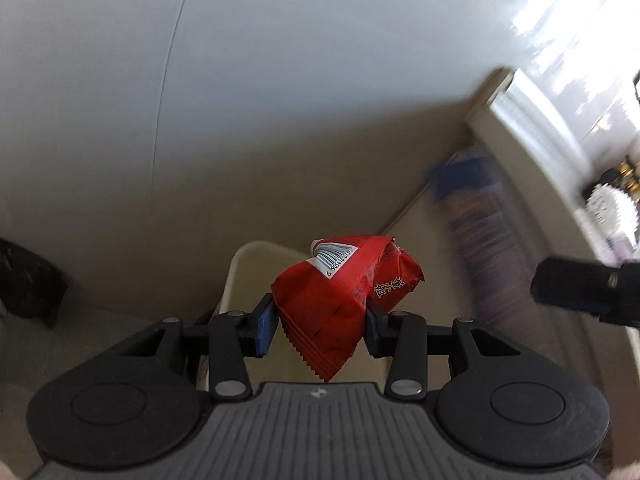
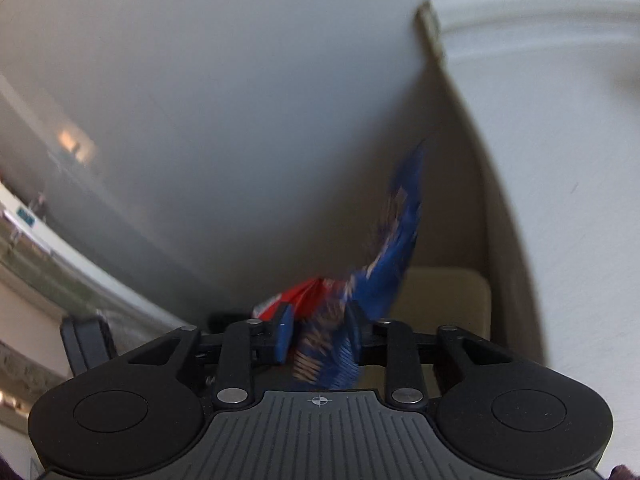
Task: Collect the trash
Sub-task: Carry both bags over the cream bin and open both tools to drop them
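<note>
In the left wrist view my left gripper (image 1: 320,320) is shut on a crumpled red snack wrapper (image 1: 340,304) with a barcode, held above a beige bin (image 1: 244,276). A black finger (image 1: 580,292) of the other gripper reaches in from the right, with a blurred blue wrapper (image 1: 468,200) beyond it. In the right wrist view my right gripper (image 2: 320,336) is shut on that blue wrapper (image 2: 392,264), which sticks up and is motion-blurred. A piece of red wrapper (image 2: 304,296) shows right behind its left finger. The beige bin (image 2: 448,296) lies just beyond, to the right.
A pale wall fills the upper part of both views, with beige floor below it. A black bag (image 1: 28,280) sits at the far left. A white frame or sill (image 1: 532,128) runs along the right. A dark object (image 2: 86,340) stands at the lower left.
</note>
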Demonstrator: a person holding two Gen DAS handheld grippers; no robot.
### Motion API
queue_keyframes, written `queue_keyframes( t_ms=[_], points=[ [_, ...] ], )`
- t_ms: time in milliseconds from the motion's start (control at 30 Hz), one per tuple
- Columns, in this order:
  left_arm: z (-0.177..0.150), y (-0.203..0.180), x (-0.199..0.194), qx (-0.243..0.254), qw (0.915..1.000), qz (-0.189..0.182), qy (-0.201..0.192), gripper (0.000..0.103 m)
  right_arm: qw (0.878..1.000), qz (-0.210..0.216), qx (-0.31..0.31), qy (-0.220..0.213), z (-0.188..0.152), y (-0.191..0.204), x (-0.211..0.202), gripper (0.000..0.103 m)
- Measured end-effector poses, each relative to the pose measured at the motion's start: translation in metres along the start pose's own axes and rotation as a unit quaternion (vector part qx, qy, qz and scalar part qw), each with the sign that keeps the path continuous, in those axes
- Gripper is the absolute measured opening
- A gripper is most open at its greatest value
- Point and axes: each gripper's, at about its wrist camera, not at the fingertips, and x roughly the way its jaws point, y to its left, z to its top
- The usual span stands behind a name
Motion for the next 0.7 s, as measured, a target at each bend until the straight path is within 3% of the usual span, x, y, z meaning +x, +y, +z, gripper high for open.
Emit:
queue_keyframes(
  t_ms=[167, 467, 700],
  points=[
    [-0.007, 0.008, 0.020, -0.010, 0.9994, 0.020, 0.025, 0.040, 0.998, -0.054, -0.007, 0.032, -0.012, -0.011, 0.030, 0.017],
    [-0.012, -0.001, 0.068, -0.010, 0.9962, 0.050, 0.071, 0.041, 0.997, -0.064, -0.020, 0.046, -0.007, -0.009, 0.045, 0.021],
    [-0.016, -0.009, 0.097, 0.011, 0.9914, 0.055, 0.118, 0.057, 0.995, -0.070, -0.031, 0.070, 0.001, -0.006, 0.058, 0.024]
  ],
)
